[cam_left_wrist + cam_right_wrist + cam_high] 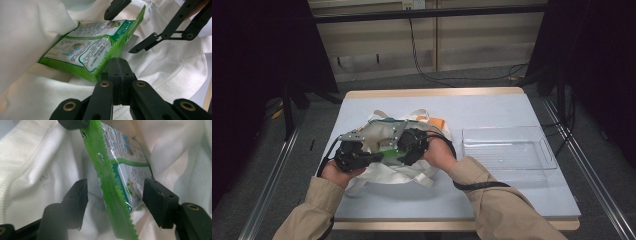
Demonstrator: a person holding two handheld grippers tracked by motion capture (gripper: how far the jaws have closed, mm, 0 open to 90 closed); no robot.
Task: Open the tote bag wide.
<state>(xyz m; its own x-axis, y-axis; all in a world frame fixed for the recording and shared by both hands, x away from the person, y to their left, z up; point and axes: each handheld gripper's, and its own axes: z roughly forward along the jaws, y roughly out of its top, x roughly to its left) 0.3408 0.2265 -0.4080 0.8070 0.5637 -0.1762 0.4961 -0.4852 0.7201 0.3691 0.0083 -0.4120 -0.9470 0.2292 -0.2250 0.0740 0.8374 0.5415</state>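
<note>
With my left tool (119, 75) pressed together on the white tote bag's (382, 131) fabric near the mouth, my right tool (113, 202) sits spread, jaws either side of the green snack packet's (117, 182) serrated edge, not clamping it. The packet lies half inside the bag opening, tilted. I see an orange item (438, 121) at the bag's far side. The bag is left of centre on the bench (492, 107); a clear plastic tray (507, 145) sits just right of it.
</note>
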